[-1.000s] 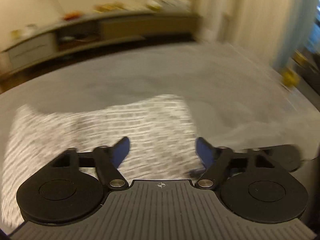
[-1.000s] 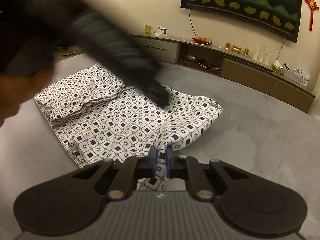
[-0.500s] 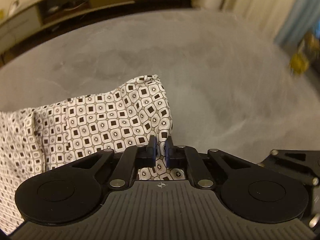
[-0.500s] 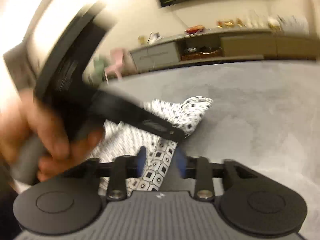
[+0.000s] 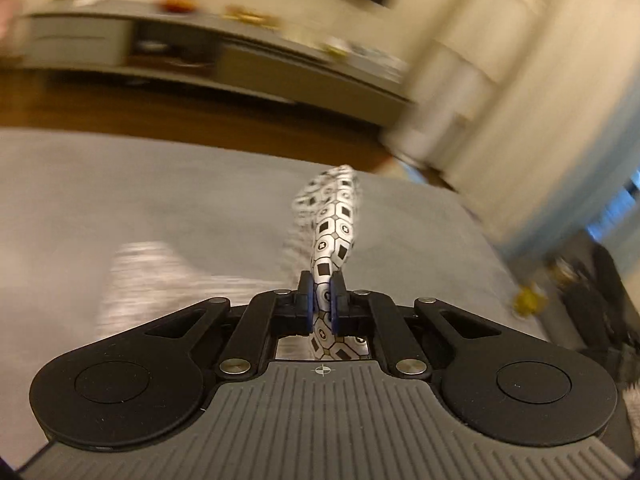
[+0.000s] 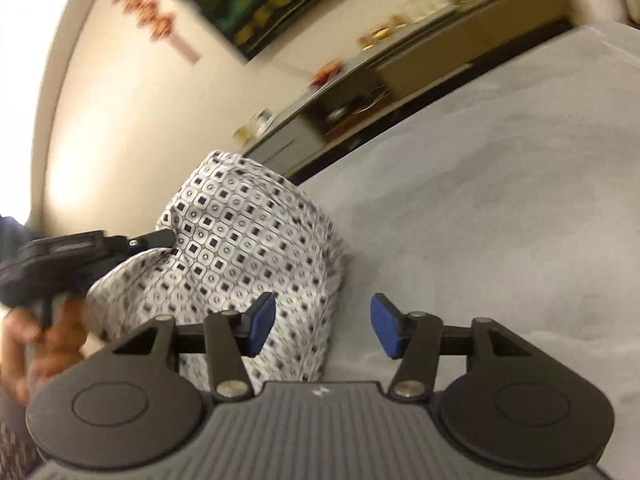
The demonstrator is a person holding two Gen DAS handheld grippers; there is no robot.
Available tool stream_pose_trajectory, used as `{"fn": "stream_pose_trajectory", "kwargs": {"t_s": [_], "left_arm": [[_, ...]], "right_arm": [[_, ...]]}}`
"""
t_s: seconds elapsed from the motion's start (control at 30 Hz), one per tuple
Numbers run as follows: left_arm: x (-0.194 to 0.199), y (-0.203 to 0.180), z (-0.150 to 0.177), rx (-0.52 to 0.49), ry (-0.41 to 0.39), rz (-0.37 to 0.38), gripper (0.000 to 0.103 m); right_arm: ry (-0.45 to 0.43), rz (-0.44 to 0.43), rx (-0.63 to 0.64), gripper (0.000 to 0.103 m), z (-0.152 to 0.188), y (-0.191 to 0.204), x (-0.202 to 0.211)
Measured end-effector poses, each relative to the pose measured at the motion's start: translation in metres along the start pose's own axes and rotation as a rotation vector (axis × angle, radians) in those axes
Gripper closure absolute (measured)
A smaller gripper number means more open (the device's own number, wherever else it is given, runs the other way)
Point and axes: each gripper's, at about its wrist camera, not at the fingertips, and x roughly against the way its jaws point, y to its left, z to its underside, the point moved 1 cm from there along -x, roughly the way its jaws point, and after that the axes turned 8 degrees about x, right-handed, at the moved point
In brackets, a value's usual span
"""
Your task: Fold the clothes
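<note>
A grey bed (image 6: 500, 200) was seen under the patterned cloth (image 6: 240, 240). The cloth was pinched by the left hand-held gripper (image 5: 321, 300) at twelve o'clock; the right hand-held gripper (image 6: 323, 330) had just been opening, nothing between. The cloth was judged soft, light; edges suit gripping.

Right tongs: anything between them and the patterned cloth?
Nothing visible. The right tongs have just been opening with nothing between them; the patterned cloth hangs just left of them, pinched by the left tongs.

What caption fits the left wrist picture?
Left gripper shut on the patterned cloth, lifting it above the grey bed.
</note>
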Motion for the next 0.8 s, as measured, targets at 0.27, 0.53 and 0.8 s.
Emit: {"fn": "stream_pose_trajectory", "kwargs": {"t_s": [0.27, 0.53, 0.8], "left_arm": [[-0.013, 0.162, 0.065, 0.315, 0.045, -0.098, 0.086], [-0.014, 0.108, 0.095, 0.184, 0.141, 0.145, 0.086], [-0.004, 0.092, 0.069, 0.152, 0.039, 0.152, 0.082]], "right_arm": [[0.171, -0.085, 0.398, 0.048, 0.059, 0.095, -0.068], [0.273, 0.206, 0.595, 0.055, 0.047, 0.098, -0.107], [0.063, 0.415, 0.432, 0.054, -0.013, 0.07, -0.044]]}}
